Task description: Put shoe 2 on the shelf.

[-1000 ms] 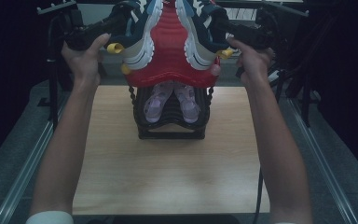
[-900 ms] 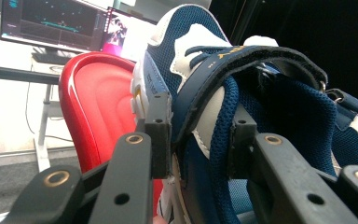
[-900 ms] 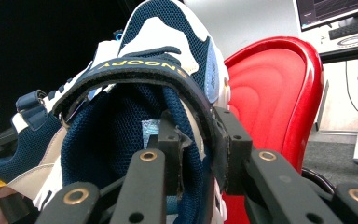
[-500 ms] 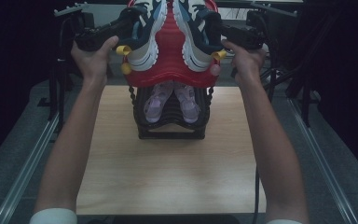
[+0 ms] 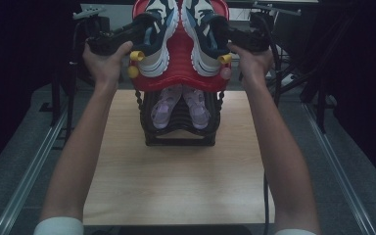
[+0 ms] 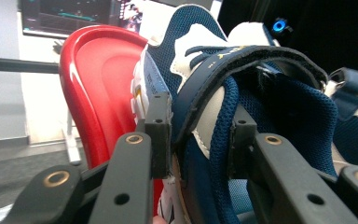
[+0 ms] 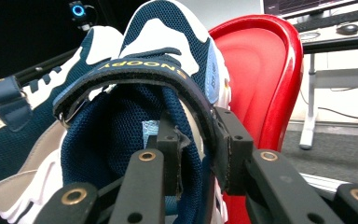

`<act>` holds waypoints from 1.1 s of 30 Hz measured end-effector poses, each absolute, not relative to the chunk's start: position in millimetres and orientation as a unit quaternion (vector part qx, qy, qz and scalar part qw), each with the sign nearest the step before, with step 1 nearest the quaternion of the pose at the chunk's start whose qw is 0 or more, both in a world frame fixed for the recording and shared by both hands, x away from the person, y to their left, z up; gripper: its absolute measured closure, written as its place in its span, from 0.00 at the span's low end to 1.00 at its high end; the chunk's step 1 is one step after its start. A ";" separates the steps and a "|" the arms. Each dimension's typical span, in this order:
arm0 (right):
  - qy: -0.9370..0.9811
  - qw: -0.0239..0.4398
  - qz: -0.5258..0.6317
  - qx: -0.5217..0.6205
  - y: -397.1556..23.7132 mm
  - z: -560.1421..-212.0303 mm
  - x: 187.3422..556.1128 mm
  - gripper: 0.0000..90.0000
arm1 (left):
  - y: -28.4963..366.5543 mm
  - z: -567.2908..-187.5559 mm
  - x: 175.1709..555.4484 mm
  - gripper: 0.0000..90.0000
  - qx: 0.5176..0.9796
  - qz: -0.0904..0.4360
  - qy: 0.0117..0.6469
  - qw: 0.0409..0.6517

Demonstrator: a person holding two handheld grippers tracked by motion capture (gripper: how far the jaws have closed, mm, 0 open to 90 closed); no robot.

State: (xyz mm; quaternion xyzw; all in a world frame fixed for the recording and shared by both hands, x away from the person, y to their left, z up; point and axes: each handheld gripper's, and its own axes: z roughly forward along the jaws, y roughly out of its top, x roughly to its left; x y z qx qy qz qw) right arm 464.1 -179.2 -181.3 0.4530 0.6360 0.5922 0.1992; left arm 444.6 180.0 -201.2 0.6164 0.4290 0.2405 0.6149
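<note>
Mesh-cloth sneaker (image 7: 135, 112); glossy red plastic tray (image 7: 261, 60).

We read "SNOOPY", upside down in yellow letters, on the dark blue hook-and-loop strap (image 7: 140, 70) of the navy mesh and white sneaker (image 7: 168, 46) in the right gripper view. Small print on that sneaker's light blue side tab (image 7: 212, 77) is too small for us to make out.

A pale wooden bench (image 5: 176, 186) sits on grey floor (image 5: 352, 176) (dim, dark surroundings); a monitor (image 6: 65, 16) glows behind.
</note>
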 end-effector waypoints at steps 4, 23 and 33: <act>0.640 0.207 0.586 0.453 -174.2 -180.3 463.7 0.80 | 172.6 -202.8 446.5 0.77 0.625 0.245 0.426 0.607; 0.654 0.167 0.600 0.429 -169.6 -183.5 468.0 0.54 | 173.5 -206.8 450.8 0.51 0.619 0.211 0.419 0.630; 0.649 0.161 0.618 0.414 -178.4 -186.7 463.5 0.47 | 180.0 -207.2 446.0 0.49 0.613 0.198 0.419 0.640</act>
